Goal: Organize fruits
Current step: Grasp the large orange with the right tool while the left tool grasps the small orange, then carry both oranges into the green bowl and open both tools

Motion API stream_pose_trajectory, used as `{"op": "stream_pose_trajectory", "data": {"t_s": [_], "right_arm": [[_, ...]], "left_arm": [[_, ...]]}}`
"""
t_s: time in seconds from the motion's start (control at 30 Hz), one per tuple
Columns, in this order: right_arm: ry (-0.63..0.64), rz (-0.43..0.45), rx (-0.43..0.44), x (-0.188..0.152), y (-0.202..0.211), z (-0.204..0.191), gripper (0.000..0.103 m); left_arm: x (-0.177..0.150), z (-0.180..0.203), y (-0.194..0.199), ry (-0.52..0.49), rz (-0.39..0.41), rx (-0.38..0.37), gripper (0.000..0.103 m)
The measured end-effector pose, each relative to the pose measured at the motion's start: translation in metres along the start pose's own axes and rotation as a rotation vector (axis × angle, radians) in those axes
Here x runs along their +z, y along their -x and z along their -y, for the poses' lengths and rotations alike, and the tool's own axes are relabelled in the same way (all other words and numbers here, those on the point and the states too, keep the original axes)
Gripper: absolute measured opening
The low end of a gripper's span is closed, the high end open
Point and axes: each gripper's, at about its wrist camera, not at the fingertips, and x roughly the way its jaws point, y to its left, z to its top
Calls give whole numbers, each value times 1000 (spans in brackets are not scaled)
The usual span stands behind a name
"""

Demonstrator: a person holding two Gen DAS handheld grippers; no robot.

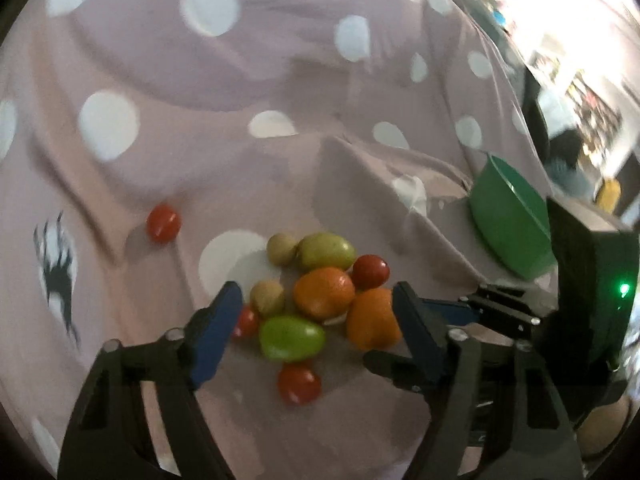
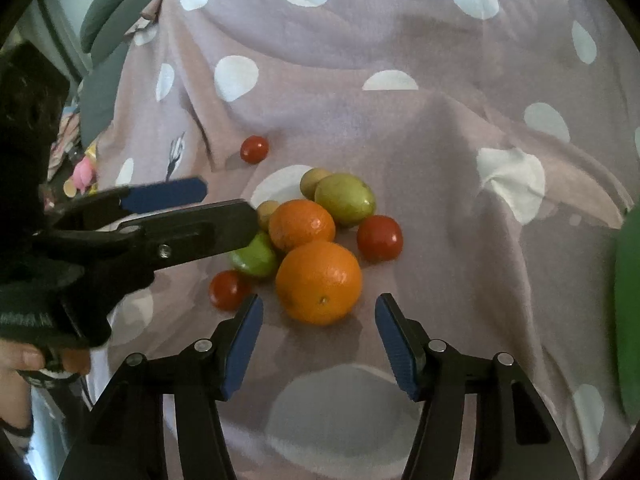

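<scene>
A mauve blanket (image 2: 400, 128) with pale polka dots covered everything, rumpled into folds. A green bowl (image 1: 508, 220) sat on it, well off to the right of the fruit. The left gripper (image 1: 316, 320) hung low over the pile with its blue-padded fingers (image 1: 216, 332) spread wide and nothing between them; the right gripper (image 2: 318, 344) hovered just short of the pile, its jaws also wide apart and empty.

The fruit lay bunched together mid-blanket. Nearest the right gripper was the big orange (image 2: 319, 282), touching a smaller orange (image 2: 302, 224) behind it. A yellow-green fruit (image 2: 345, 199) sat at the back, and a brighter green one (image 1: 291, 338) lay on the left, half hidden under the left gripper in the right wrist view. Two small tan fruits (image 1: 282, 249) sat along the left edge. Red tomatoes ringed the pile: one on the right (image 2: 379, 238), one in front on the left (image 2: 229, 290), and a lone tomato (image 2: 254, 149) apart, farther back.
</scene>
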Motion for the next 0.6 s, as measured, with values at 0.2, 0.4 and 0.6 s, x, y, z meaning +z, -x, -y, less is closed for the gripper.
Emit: {"op": "stream_pose_trajectory", "data": {"t_s": [0.2,0.4,0.6], "right_arm": [[25,-2,-6,1,-10,-1,46],[-5,14,-51,-7,5,19,45],[13,38,-67,-13,19,20,45]], "left_arm": [[3,0,-29,-75,-64,2,53],[7,3,-42,-92,-115,-34,44],[5,11,-53,-132,-155,6,41]]}}
